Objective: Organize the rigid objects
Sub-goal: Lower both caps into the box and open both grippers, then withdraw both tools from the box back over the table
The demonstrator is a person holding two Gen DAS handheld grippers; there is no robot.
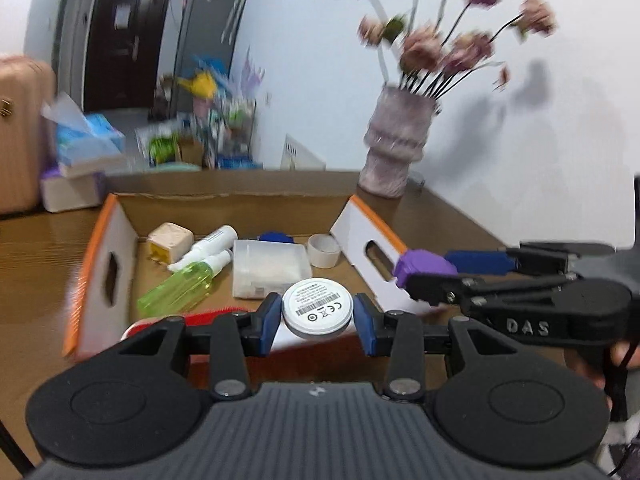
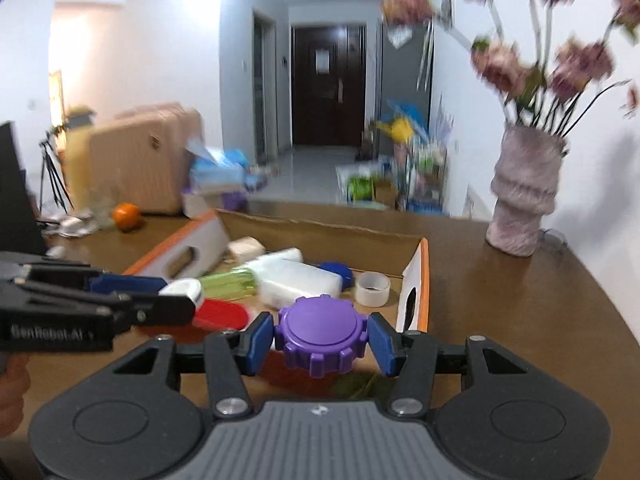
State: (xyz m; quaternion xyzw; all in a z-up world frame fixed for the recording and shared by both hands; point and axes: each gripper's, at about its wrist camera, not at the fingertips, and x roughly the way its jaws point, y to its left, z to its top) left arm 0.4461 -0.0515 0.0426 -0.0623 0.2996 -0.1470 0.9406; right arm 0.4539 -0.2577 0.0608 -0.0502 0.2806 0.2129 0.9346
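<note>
Over the box: both grippers carry items toward the cardboard box (image 1: pixel 240 204) on the table (image 2: pixel 520 304).
Left gripper (image 1: pixel 318 322): pinching a white disc (image 1: pixel 317 307), ready to drop in.
Right gripper (image 2: pixel 321 340): clamped on a purple knob (image 2: pixel 320 334), beside the box's wall.

Grey vase (image 1: pixel 394 142) of pink flowers (image 1: pixel 448 46) at my one o'clock, peach suitcase (image 2: pixel 142 156) at ten o'clock, orange (image 2: pixel 126 216) on the counter (image 2: pixel 520 312), dark door (image 2: pixel 328 84) at twelve

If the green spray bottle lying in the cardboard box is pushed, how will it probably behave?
The green spray bottle lies on its side and looks round, so it would probably roll rather than slide. It looks like thin clear plastic with no liquid visible, so it is likely light and fairly stiff. The white spray bottle lies right beside it and would probably shift as well.
</note>
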